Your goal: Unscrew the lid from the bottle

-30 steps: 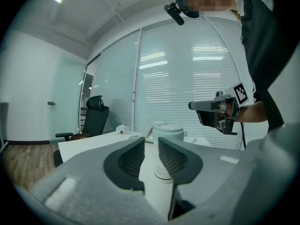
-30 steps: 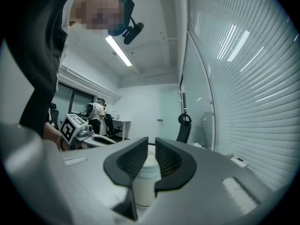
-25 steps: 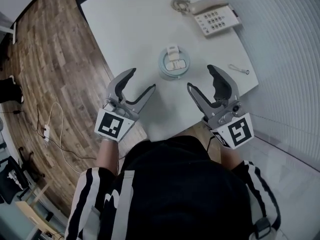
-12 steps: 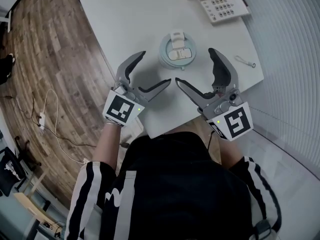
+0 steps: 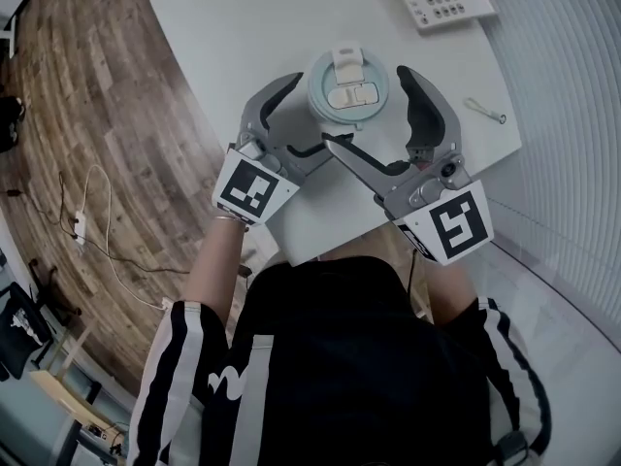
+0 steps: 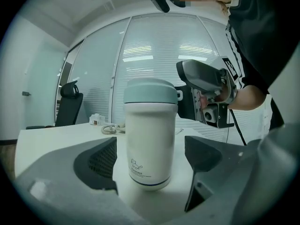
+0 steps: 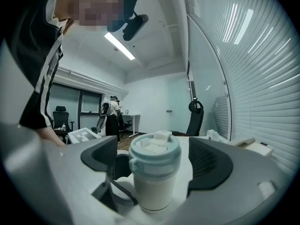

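White bottle (image 6: pixel 150 144) stands upright on the table (image 5: pixel 243 47), long axis vertical, pale-blue lid (image 5: pixel 349 87) screwed on. Left gripper (image 5: pixel 309 115) and right gripper (image 5: pixel 366 105) reach in from the near side. Both jaws are wide and have just been opening. Bottle sits between each pair, untouched. Left frames the body, right the lid.

The white bottle (image 6: pixel 150 144) stands upright on the white tabletop (image 5: pixel 243 27) near its front edge, with small dark print low on its body and its pale blue-green lid (image 5: pixel 349 81), topped by a white flip tab, screwed on.
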